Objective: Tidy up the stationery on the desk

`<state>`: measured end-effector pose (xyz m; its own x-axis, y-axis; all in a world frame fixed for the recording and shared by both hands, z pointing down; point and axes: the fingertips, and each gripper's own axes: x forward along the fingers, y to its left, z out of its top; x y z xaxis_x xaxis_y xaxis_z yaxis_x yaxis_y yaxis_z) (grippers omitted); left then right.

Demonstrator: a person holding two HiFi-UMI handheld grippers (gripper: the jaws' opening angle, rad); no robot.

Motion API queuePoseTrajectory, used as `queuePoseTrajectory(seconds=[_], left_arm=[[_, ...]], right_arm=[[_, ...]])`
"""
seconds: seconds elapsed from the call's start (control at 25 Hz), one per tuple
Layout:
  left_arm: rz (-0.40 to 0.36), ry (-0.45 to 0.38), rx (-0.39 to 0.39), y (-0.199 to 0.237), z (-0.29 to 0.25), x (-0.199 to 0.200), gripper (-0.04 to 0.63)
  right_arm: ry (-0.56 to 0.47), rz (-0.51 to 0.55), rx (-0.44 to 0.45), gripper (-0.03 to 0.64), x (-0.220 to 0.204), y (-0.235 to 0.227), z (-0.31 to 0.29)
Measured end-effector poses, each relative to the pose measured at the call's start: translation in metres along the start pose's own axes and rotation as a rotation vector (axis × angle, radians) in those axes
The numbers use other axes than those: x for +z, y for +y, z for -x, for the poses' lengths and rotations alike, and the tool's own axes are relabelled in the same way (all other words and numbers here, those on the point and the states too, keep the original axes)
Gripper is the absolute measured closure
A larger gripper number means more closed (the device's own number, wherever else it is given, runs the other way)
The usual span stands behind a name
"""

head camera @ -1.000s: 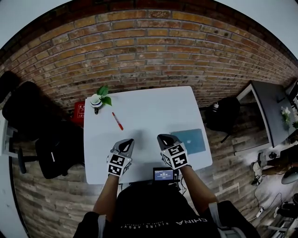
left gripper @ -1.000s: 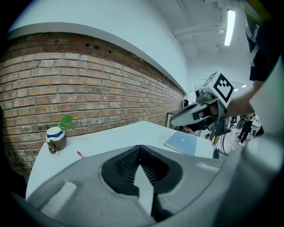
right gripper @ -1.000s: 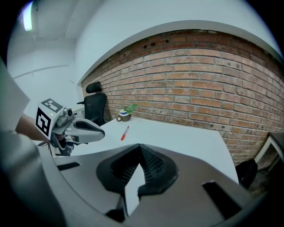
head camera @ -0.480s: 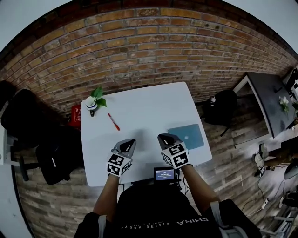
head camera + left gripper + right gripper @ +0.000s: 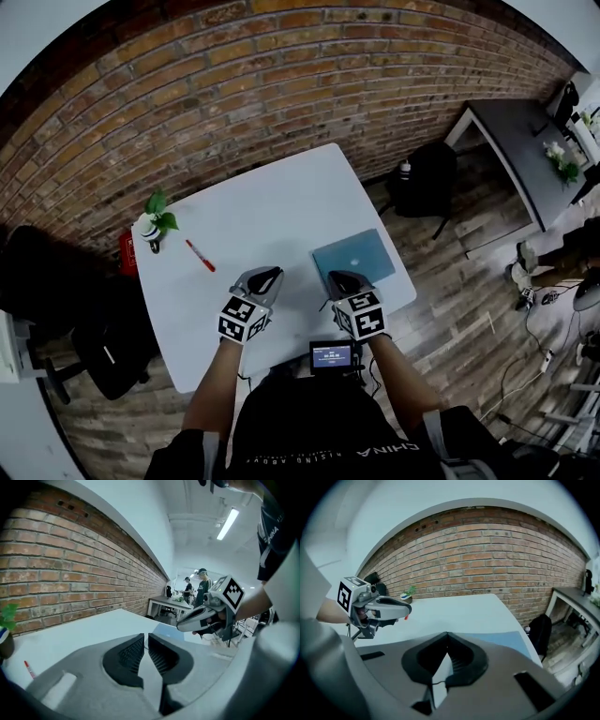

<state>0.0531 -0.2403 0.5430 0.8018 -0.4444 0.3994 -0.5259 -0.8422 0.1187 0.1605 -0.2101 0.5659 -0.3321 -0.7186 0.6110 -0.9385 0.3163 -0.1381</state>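
White table (image 5: 272, 202): pen (image 5: 200, 255) left of left gripper (image 5: 265, 276); notebook (image 5: 361, 258) just beyond right gripper (image 5: 339, 279), newly nearer. Both fingers together, empty; tidying unstarted.

1. A red pen (image 5: 200, 255) is seen lying flat on the white desk (image 5: 272, 192), at about 9 o'clock from the desk's middle in the head view. It is laid along a line from roughly 10 to 4 o'clock.
2. A blue notebook (image 5: 364, 261) is seen closed and flat at about 3 o'clock, near the desk's right edge. A small pale mark is borne on its cover. It is kept well apart from the pen.
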Motion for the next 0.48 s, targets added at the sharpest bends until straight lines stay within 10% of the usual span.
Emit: queuePoseTrajectory(seconds=[0.48], left_arm=[[-0.042, 0.189, -0.233, -0.043, -0.104, -0.020, 0.413]], right_arm=[[0.050, -0.296, -0.178, 0.467, -0.078, -0.078, 0.015]])
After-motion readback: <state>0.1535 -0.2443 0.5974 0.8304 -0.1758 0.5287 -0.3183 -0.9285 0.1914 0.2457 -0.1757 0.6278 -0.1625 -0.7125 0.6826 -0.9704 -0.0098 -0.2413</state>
